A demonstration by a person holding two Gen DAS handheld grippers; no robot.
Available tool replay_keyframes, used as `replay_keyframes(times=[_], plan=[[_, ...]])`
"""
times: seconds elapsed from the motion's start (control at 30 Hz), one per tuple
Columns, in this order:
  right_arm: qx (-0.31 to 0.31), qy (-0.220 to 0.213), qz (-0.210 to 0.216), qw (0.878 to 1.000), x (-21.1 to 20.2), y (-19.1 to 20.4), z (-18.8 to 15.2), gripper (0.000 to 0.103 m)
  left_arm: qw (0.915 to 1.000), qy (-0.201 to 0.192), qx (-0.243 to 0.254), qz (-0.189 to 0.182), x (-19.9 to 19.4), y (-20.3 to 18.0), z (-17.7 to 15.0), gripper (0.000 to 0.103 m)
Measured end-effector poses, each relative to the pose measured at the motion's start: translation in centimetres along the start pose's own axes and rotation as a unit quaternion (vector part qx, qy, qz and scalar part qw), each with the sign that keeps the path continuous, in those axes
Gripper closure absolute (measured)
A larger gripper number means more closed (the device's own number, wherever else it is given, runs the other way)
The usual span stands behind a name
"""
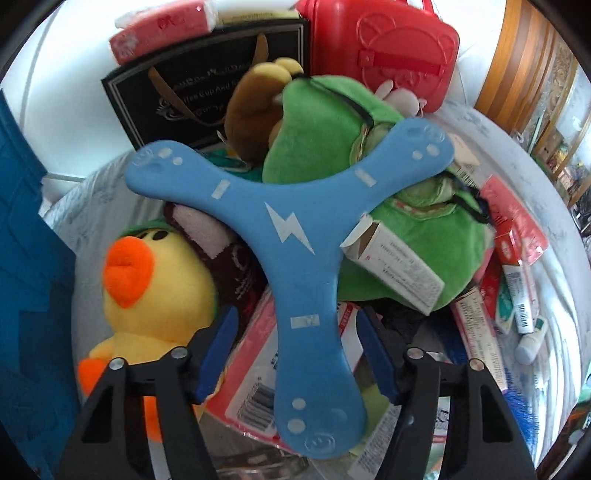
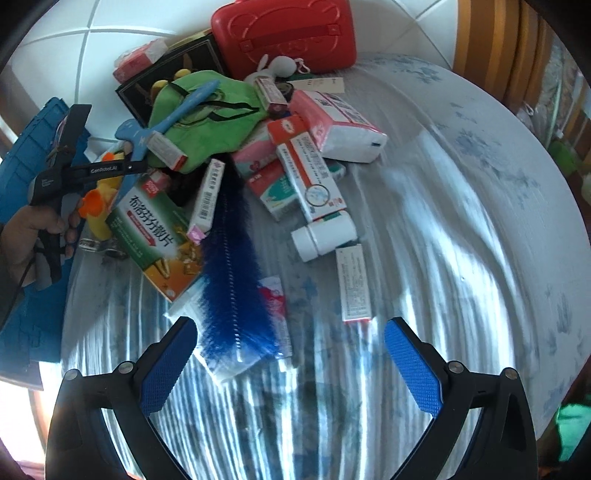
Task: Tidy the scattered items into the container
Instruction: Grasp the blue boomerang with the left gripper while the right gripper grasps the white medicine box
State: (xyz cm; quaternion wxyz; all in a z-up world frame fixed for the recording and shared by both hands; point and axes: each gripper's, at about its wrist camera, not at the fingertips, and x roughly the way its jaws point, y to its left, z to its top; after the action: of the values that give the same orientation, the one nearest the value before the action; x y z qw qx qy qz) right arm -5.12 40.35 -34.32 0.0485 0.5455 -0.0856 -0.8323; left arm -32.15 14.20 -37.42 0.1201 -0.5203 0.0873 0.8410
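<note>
My left gripper (image 1: 295, 347) is open, its blue pads either side of one arm of a blue three-armed boomerang (image 1: 295, 236) that lies on a green plush (image 1: 332, 147), not touching it. A yellow duck plush (image 1: 155, 288) lies to the left. The right wrist view shows the left gripper (image 2: 92, 170) at the pile's left side, with the boomerang (image 2: 162, 122) there. My right gripper (image 2: 291, 354) is open and empty above the table, near a blue bristle brush (image 2: 232, 266). A blue crate (image 2: 22, 155) stands at the left.
A red case (image 2: 284, 33) and a black gift bag (image 1: 207, 85) stand at the back. Several medicine boxes (image 2: 314, 162), a white bottle (image 2: 325, 236) and a green-orange box (image 2: 159, 236) lie scattered on the round clothed table (image 2: 461, 240).
</note>
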Motion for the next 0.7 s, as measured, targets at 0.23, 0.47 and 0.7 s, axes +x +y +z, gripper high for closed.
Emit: replay_keyframes(times=[0.23, 0.47, 0.7], plan=[[0.024, 0.013, -0.030, 0.999, 2.0, -3.7, -1.0, 0.000, 0.9998, -0.020, 0.001, 0.001, 0.4, -0.5, 0.0, 0.070], [0.022, 0.014, -0.052, 0.998, 4.5, -4.6, -0.2, 0.000, 0.9974, -0.071, 0.007, -0.012, -3.5, -0.8, -0.3, 0.071], [-0.001, 0.031, -0.069, 0.997, 8.1, -4.5, 1.2, 0.034, 0.9950, -0.096, -0.011, -0.028, -7.8, -0.3, -2.3, 0.071]])
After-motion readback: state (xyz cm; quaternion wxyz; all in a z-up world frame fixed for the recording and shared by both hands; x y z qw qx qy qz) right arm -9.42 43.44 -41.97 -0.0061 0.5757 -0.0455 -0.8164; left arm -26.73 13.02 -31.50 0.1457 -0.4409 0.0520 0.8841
